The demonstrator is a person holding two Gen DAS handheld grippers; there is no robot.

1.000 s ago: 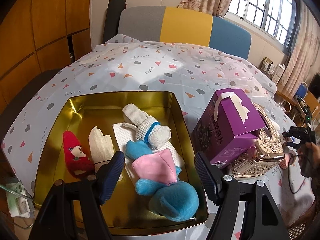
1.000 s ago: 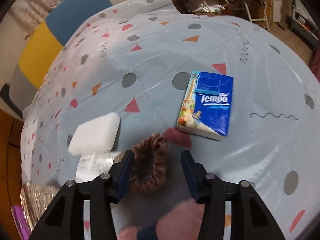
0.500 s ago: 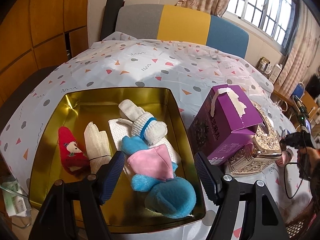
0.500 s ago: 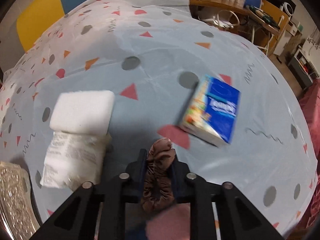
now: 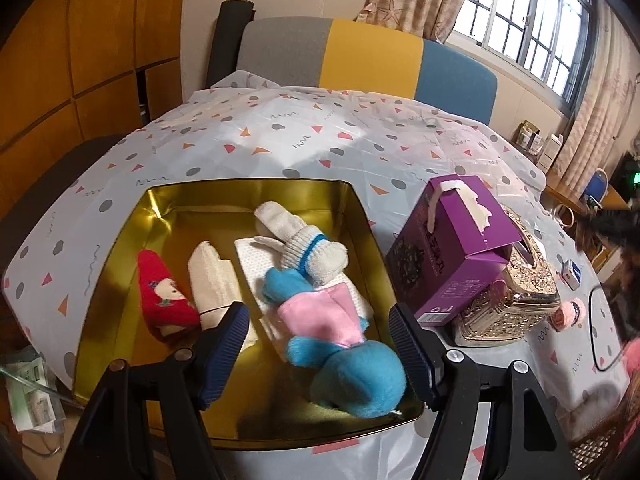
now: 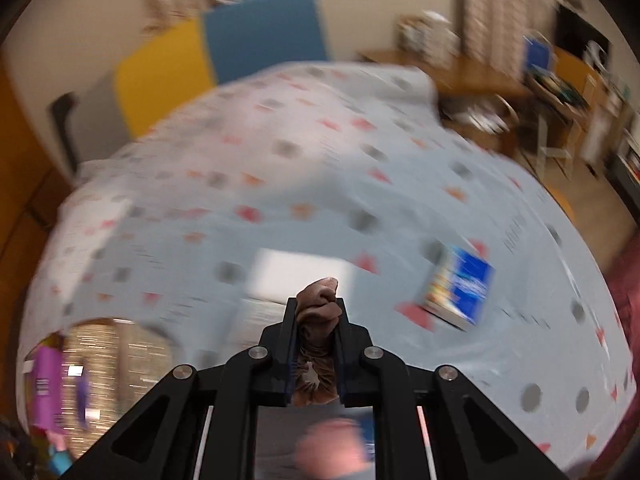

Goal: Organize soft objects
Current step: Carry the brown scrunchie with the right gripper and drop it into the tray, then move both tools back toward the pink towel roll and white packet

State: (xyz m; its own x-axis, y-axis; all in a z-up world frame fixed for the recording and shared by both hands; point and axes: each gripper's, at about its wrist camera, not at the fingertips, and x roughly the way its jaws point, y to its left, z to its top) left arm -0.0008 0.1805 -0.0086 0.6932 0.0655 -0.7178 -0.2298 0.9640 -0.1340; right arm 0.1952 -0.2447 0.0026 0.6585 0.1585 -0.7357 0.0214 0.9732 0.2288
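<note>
Right wrist view is smeared with blur, but I can see my right tool (image 6: 317, 316) closed tight on the brown fabric hair scrunchie (image 6: 319, 308), whose bunched top pokes out past the fingertips. Beyond it, on the pale blue worktop cover with coloured triangles and grey dots (image 6: 320, 184), lie a white rectangular sponge-like block (image 6: 300, 276) just past the tool and a blue tissue packet (image 6: 460, 286) to the right. At the near left edge I make out a purple box (image 6: 46, 384), too blurred to read.

On the left wrist view my left tool (image 5: 320, 344) hangs wide open with nothing between its blue-padded fingers (image 5: 224, 350), over the near part of the gold rectangular metal tin (image 5: 248, 192). Inside the tin lie a red sock (image 5: 162, 296), a cream sock (image 5: 210, 280), a white sock with a blue stripe (image 5: 308, 248) and a blue plush toy in a pink garment (image 5: 340, 344). Right of the tin stands a purple tissue box (image 5: 456, 256), touching an ornate gold tissue holder (image 5: 516, 296).
</note>
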